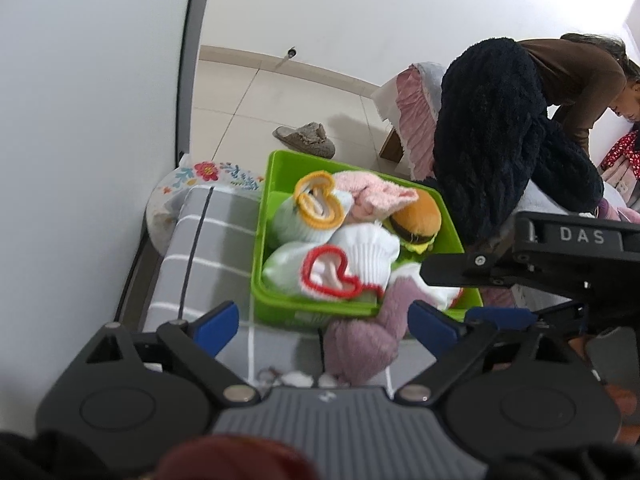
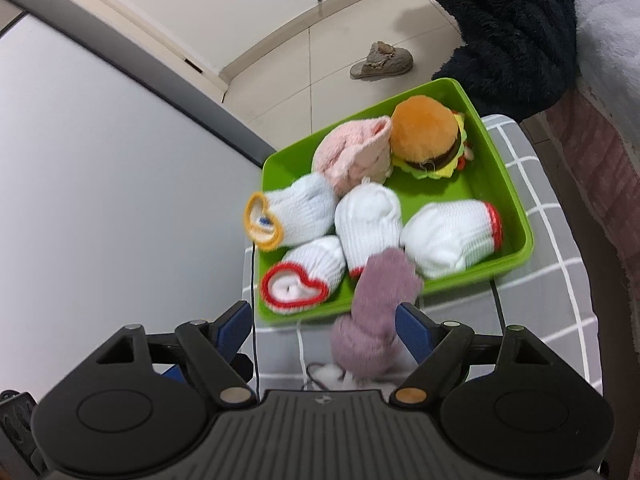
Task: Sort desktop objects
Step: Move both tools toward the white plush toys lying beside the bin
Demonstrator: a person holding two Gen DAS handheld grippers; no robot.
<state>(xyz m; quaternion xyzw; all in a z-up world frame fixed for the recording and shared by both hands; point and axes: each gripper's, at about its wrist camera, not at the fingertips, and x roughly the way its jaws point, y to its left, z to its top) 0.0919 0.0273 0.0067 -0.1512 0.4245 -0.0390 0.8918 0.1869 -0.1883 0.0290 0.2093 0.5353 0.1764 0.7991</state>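
A green tray (image 1: 288,316) (image 2: 480,184) on a grey checked cloth holds several rolled socks: white with a red cuff (image 1: 332,276) (image 2: 296,280), white with a yellow cuff (image 1: 316,204) (image 2: 280,216) and a pink one (image 1: 372,196) (image 2: 352,152). A plush burger (image 1: 416,220) (image 2: 428,140) lies with them. A purple fluffy sock (image 1: 368,336) (image 2: 372,320) hangs over the tray's near rim. My left gripper (image 1: 324,326) is open, the sock close to its right finger. My right gripper (image 2: 324,332) is open too, the sock beside its right finger, not pinched.
A white panel runs along the left. A thin dark cable (image 1: 192,256) crosses the grey checked cloth (image 1: 208,248) (image 2: 540,280). A slipper (image 1: 306,140) (image 2: 382,62) lies on the tiled floor beyond. A dark fluffy garment (image 1: 500,140) (image 2: 512,28) looms right, near a person in brown (image 1: 580,76).
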